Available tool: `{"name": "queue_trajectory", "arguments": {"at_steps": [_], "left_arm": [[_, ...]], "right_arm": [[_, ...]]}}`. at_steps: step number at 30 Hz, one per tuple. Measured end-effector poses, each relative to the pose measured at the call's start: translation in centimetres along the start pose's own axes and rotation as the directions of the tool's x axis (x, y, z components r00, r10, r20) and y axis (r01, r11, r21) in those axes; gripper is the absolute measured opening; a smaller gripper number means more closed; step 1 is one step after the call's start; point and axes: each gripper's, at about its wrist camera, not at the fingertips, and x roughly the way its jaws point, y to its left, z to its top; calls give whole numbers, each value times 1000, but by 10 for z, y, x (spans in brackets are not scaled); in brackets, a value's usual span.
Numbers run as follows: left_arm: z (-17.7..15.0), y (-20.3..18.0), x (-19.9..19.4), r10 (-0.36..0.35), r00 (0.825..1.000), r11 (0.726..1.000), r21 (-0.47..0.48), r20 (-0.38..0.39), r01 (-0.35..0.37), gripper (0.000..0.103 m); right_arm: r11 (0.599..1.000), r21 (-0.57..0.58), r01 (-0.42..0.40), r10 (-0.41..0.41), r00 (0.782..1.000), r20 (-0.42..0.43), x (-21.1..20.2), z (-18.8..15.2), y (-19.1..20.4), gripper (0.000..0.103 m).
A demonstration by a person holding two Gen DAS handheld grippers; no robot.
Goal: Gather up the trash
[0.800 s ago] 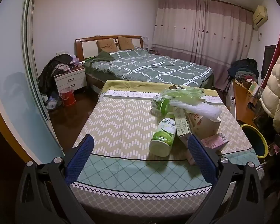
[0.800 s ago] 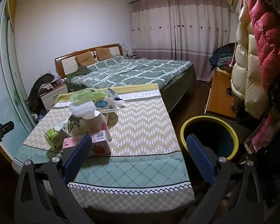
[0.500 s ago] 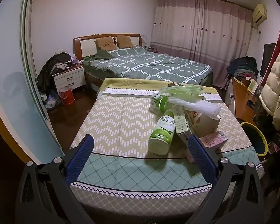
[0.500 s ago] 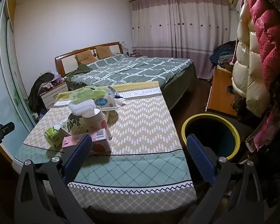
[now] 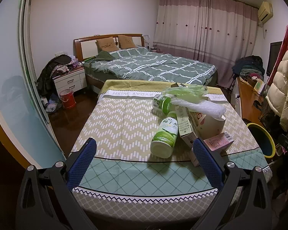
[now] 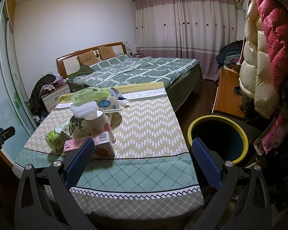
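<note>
Trash pile point(image 5: 188, 118): clustered on patterned table point(image 5: 124, 118), right of centre. Includes green-capped bottle point(image 5: 165, 136) lying on its side, pink carton point(image 5: 218, 140), paper cup point(image 6: 98, 121), green plastic bag point(image 6: 88, 94).
Left gripper point(image 5: 144, 163): spread wide, holding nothing; bottle ahead between the finger lines, pink carton just behind right finger.
Right gripper point(image 6: 142, 164): spread wide, empty; pink carton behind left finger, yellow-rimmed bin point(image 6: 218, 134) behind right finger, beside table.
Against earlier frames: both views nearly unchanged, slight camera drift only.
</note>
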Motion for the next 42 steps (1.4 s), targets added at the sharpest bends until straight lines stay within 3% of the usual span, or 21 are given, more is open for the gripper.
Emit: {"name": "queue_trajectory", "arguments": {"at_steps": [42], "left_arm": [[-4,-4,9,-8,1000,1000,6,-28,8,99]], "right_arm": [[1000,20,0,0,1000,-16,9,-1,-1,97]]}}
